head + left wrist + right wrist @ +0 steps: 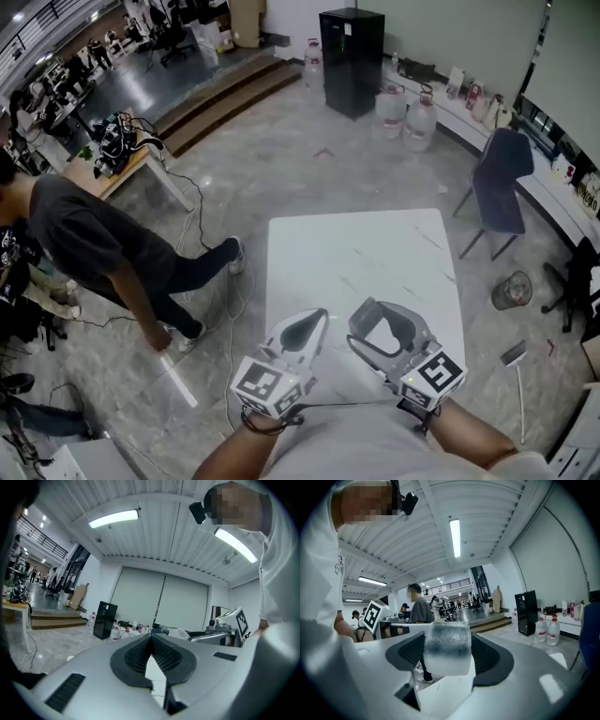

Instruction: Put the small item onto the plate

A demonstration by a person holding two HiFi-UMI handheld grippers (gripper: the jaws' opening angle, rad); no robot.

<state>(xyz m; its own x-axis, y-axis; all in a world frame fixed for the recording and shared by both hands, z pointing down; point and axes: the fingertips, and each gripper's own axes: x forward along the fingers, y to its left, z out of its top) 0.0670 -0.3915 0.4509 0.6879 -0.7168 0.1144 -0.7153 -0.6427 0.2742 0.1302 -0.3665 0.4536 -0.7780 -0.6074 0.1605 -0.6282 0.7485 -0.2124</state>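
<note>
Block [446, 648], translucent, in right gripper [448, 654]

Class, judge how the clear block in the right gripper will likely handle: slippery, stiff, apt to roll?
The clear block looks glassy and smooth-sided, so probably slippery. It looks unsquashed in the right gripper, so likely stiff. Flat faces suggest sliding, not rolling.

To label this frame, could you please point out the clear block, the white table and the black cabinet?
clear block [447, 648]: right gripper view, its frosted front face.
white table [366, 253]: head view, bare top centre.
black cabinet [349, 66]: head view, its front face.
</note>
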